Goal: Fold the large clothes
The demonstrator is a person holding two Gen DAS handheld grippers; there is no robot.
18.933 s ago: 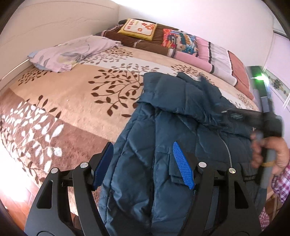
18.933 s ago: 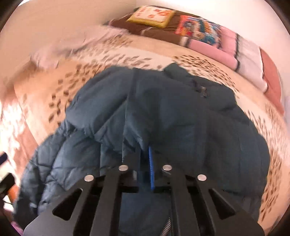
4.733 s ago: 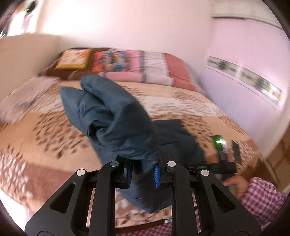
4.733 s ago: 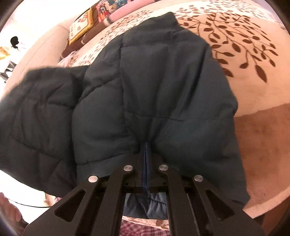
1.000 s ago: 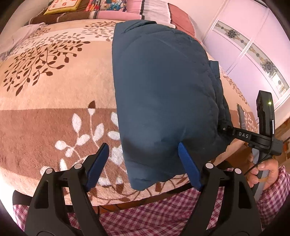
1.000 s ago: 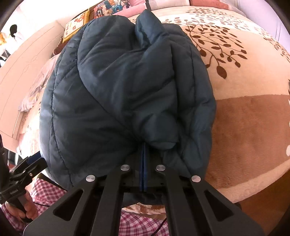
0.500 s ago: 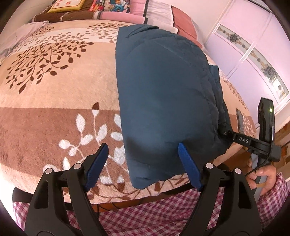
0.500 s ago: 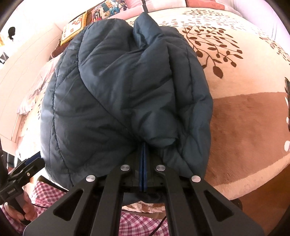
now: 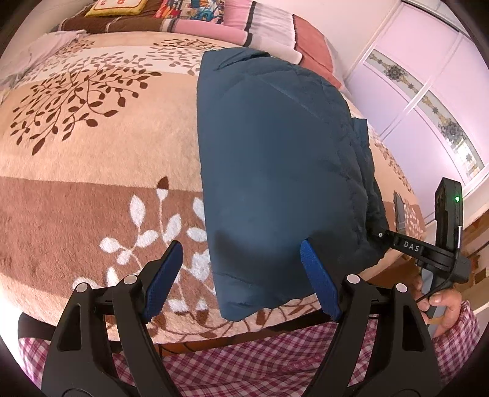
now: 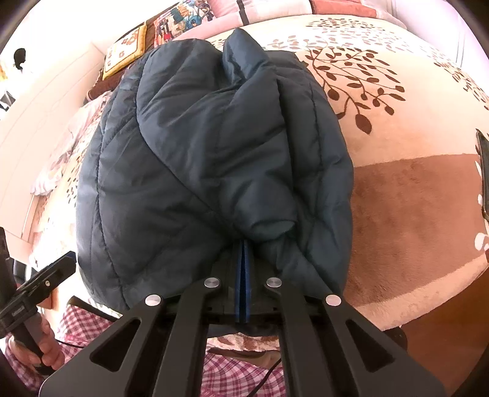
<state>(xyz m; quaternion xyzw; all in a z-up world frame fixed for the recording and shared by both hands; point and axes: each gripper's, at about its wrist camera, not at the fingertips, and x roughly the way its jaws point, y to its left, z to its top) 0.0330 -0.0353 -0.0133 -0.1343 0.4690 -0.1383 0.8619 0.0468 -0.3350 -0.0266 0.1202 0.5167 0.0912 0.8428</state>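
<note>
At the far left of the left wrist view, a beige and brown bedspread (image 9: 91,146) printed with leafy branches covers the bed, and a pale crumpled cloth (image 9: 36,52) lies at its upper left edge. Along the head of the bed runs a row of pillows (image 9: 189,18). Low in this view the left gripper (image 9: 241,274) hangs released, its blue pads (image 9: 163,274) spread wide, with one pad over the bedspread and the other over the near corner of the jacket; neither presses on anything. To the right of centre lies the dark blue puffer jacket (image 9: 275,171), folded into a thick oblong bundle near the bed's front edge, its near corner hanging slightly over that edge. Further right, the right gripper (image 9: 377,233) reaches into the jacket's side from below, held by a hand (image 9: 443,308) with a checked sleeve (image 9: 464,323) beside it. Behind stands a lilac wardrobe (image 9: 428,76). In the right wrist view, the jacket (image 10: 214,152) fills the middle as bulging quilted folds, and the right gripper (image 10: 243,253) is clenched on its near hem, blue pads pressed together with fabric bunched around them. A dark flat object (image 10: 483,171) lies on the bedspread at the right edge.
</note>
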